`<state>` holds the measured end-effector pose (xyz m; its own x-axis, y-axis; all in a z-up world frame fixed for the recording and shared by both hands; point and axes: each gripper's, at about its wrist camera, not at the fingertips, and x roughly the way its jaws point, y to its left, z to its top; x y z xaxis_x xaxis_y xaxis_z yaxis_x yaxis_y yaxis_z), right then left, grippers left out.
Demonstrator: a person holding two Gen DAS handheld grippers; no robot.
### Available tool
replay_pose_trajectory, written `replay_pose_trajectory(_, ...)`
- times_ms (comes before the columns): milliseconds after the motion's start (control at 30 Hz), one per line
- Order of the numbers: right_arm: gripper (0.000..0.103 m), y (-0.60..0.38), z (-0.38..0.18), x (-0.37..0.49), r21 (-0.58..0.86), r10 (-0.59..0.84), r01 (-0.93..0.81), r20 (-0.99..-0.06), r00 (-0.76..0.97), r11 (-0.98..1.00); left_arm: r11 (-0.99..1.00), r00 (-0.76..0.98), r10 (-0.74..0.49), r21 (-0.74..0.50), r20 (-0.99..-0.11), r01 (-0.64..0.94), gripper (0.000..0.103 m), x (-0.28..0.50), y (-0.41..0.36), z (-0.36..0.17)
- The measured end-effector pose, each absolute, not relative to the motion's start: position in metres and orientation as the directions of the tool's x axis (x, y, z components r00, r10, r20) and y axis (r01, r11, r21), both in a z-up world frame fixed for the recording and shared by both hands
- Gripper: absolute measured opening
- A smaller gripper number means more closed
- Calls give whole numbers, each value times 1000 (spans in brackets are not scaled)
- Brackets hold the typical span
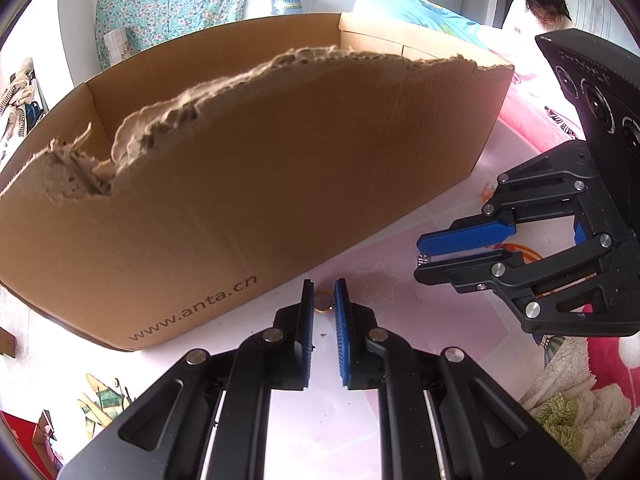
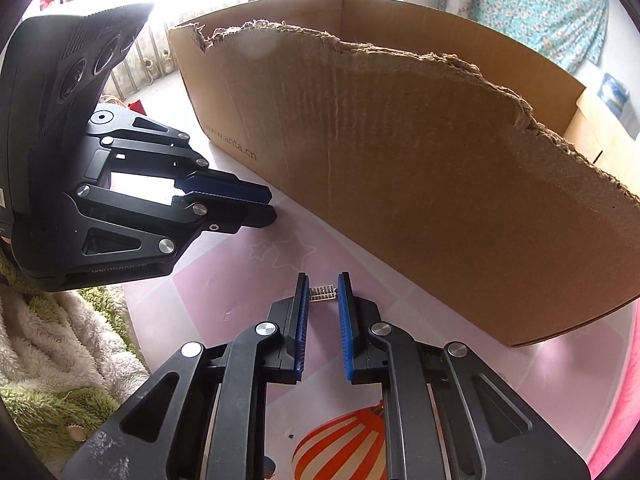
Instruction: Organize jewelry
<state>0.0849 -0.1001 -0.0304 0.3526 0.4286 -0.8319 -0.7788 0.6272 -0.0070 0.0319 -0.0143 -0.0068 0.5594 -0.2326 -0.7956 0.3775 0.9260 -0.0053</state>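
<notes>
**A:** so the cardboard box [image 1: 248, 168] is plain tan-brown, dark grey "www.anta.cn" printed low on the side. left gripper [image 1: 324, 300] and right gripper [image 2: 323, 292] are both black with bright blue pads [image 1: 342, 332].

**B:** yep, and the ring [image 1: 323, 301] is gold, the little clasp piece [image 2: 322, 293] silvery. desk [image 2: 248, 280] has pale pink and white checks with faint star outlines, plus an orange-and-cream striped balloon print [image 2: 340, 444]. Teal floral cloth [image 2: 532, 8] on the wall.
</notes>
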Motion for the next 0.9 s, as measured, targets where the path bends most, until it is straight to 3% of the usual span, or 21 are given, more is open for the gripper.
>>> replay_pose_trajectory(67, 12, -102, -31, 86, 3, 433, -773, -830, 352, 634, 926, 560, -232, -4, -795, 378, 10, 32, -14, -7)
replay_pose_trajectory(167, 0, -115, -24, 86, 17, 434, -761, -829, 352, 648, 926, 559, -232, -5, -796, 378, 10, 32, -15, -7)
replay_pose_trajectory(400, 2, -124, -18, 82, 31, 441, -753, -825, 352, 658, 926, 560, -231, -4, -796, 377, 10, 32, -14, -6)
replay_pose_trajectory(533, 21, -116, -22, 85, 26, 435, -765, -835, 337, 643, 926, 560, -232, -5, -796, 377, 10, 32, -14, -6)
replay_pose_trajectory(767, 21, -92, -28, 85, -31, 367, -796, -876, 312, 604, 926, 560, -231, -4, -796, 377, 10, 32, -14, -6)
replay_pose_trajectory(833, 11, -87, -28, 85, -41, 352, -801, -884, 308, 597, 926, 559, -232, -5, -796, 377, 10, 32, -14, -6)
replay_pose_trajectory(900, 11, -83, -29, 83, -66, 332, -800, -887, 320, 596, 926, 560, -234, -7, -795, 377, 10, 31, -14, -6)
